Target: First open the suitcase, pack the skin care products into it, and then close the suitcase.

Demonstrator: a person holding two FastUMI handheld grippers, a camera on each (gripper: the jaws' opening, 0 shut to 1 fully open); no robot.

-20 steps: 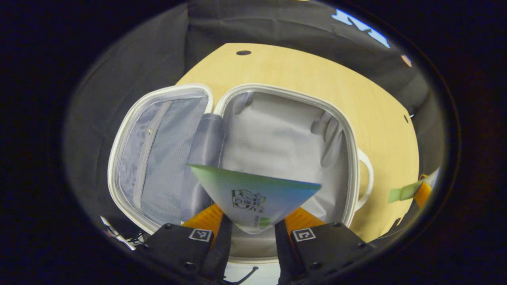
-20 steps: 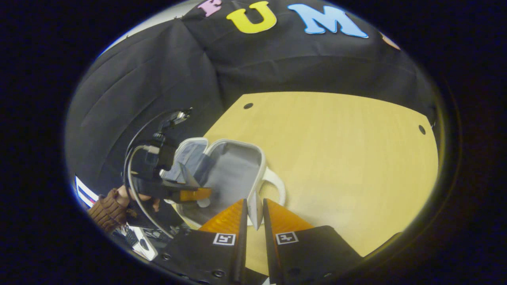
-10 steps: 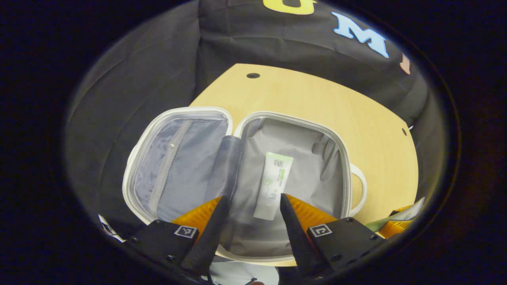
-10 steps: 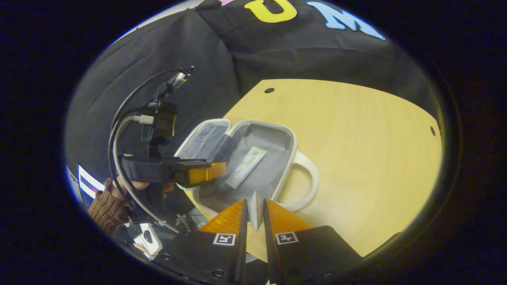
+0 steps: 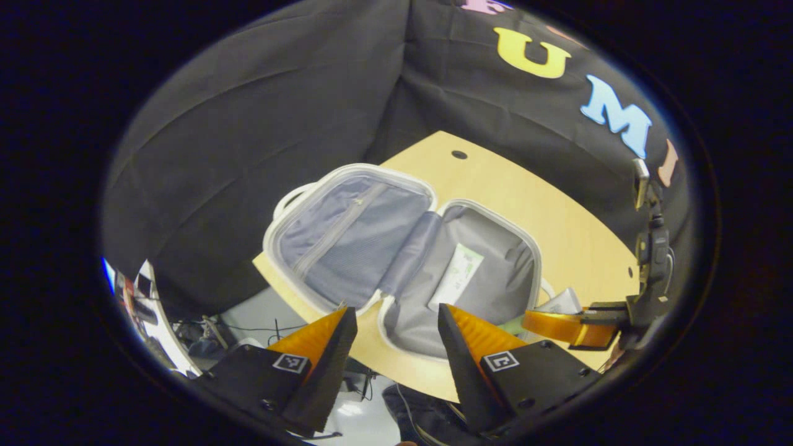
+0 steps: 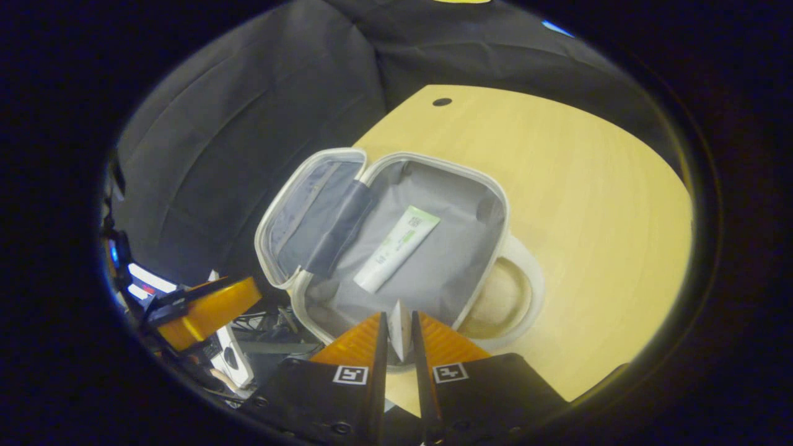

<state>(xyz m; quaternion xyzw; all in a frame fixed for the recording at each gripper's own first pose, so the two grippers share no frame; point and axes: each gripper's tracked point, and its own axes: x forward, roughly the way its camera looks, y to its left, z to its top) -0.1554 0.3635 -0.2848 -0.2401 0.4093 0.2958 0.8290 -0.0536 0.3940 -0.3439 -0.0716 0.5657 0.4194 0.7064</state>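
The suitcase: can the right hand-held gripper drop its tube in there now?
Probably yes. The suitcase lies wide open on the table, and the right hand-held gripper hangs over its near rim, shut on a tube. The tube lying inside leaves bare lining beside it.

Ahead of your right gripper (image 6: 397, 337) the open suitcase (image 6: 396, 162) has bare lining either side of the tube (image 6: 396, 249) lying diagonally mid-compartment. The flat packet (image 6: 399, 328) pinched between your fingers blocks the centre line. Table (image 6: 588, 204) to the right is open. Left gripper (image 5: 391, 328), jaws apart, sits back off the near rim, out of the way.
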